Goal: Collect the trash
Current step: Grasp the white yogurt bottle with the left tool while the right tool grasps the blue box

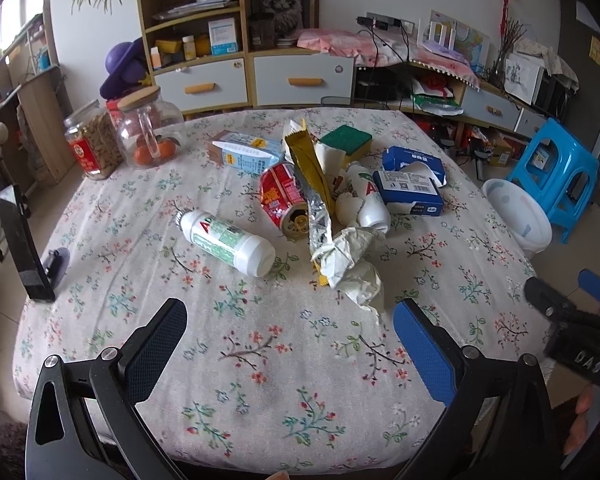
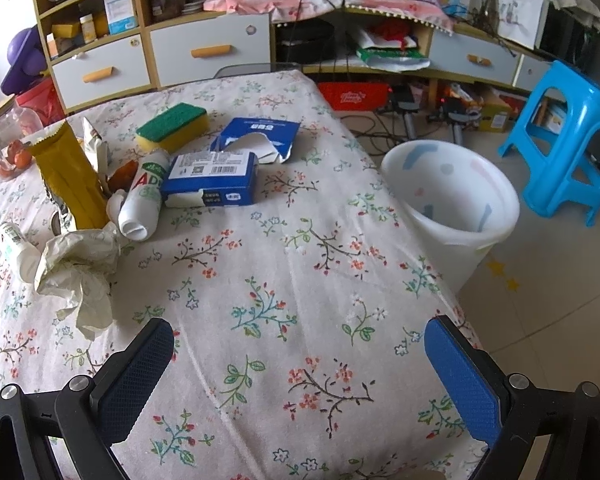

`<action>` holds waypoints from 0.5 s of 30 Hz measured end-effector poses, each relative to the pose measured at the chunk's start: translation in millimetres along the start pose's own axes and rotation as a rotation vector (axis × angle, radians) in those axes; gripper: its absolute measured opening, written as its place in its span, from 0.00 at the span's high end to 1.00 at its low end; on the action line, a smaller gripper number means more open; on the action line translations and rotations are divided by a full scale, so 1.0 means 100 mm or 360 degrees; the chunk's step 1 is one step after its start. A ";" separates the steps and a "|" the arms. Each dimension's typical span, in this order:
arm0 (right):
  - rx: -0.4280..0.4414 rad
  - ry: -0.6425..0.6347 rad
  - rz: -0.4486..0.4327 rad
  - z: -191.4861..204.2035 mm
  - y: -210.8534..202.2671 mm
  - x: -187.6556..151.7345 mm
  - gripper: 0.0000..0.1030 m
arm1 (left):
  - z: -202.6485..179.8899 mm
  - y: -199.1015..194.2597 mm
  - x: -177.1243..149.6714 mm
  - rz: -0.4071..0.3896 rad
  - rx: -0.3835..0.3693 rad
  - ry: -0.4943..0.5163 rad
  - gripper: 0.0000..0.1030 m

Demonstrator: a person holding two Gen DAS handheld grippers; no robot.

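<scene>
Trash lies mid-table on the floral cloth (image 1: 260, 360): a white bottle (image 1: 228, 242), a crushed red can (image 1: 284, 198), a yellow foil wrapper (image 1: 312, 176), crumpled paper (image 1: 352, 264), a second white bottle (image 1: 368, 196), blue boxes (image 1: 412, 192) and a milk carton (image 1: 246, 152). The right wrist view shows the crumpled paper (image 2: 80, 268), the wrapper (image 2: 72, 176), a bottle (image 2: 144, 196) and a blue box (image 2: 212, 178). A white trash bin (image 2: 456, 200) stands on the floor right of the table. My left gripper (image 1: 290, 322) and right gripper (image 2: 300, 340) are open and empty above the near table.
A green-yellow sponge (image 1: 346, 140), a glass jar with oranges (image 1: 150, 132) and a jar of nuts (image 1: 92, 144) stand at the back. A blue stool (image 2: 568, 140) is beyond the bin. A black stand (image 1: 24, 240) sits at the table's left edge. Cabinets line the far wall.
</scene>
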State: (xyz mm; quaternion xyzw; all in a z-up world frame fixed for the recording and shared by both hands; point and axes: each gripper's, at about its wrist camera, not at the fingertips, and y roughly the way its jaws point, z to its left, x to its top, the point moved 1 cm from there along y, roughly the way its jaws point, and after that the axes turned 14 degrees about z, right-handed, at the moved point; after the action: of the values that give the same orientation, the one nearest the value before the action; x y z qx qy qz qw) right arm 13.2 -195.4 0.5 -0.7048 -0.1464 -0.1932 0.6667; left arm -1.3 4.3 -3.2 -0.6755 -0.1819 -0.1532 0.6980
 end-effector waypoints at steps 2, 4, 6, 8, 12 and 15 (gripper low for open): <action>-0.0016 -0.0005 -0.0008 0.00 -0.05 0.04 0.00 | 0.01 -0.01 0.05 -0.0013 0.0051 0.0029 0.00; -0.0010 0.0000 0.0001 0.00 -0.07 0.10 0.00 | 0.03 -0.02 0.12 -0.0013 0.0083 0.0053 0.00; 0.0001 -0.0002 0.0023 -0.01 -0.09 0.19 0.00 | 0.07 -0.03 0.21 -0.0016 0.0090 0.0066 0.00; 0.0023 -0.0004 0.0045 -0.02 -0.08 0.30 0.00 | 0.13 -0.02 0.35 0.0002 0.0101 0.0073 0.00; 0.0109 -0.0014 0.0147 -0.02 0.02 0.58 0.00 | 0.27 0.09 0.60 0.0099 0.0106 0.0061 0.00; 0.0156 -0.0022 0.0221 -0.02 0.18 0.76 0.00 | 0.41 0.28 0.80 0.0246 0.0027 0.0028 0.00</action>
State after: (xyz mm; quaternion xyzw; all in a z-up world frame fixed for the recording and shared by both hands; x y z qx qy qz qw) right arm 88.9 -202.0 20.4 -0.6810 -0.1109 -0.1343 0.7112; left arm 80.5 49.0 10.2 -0.6801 -0.1244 -0.1034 0.7150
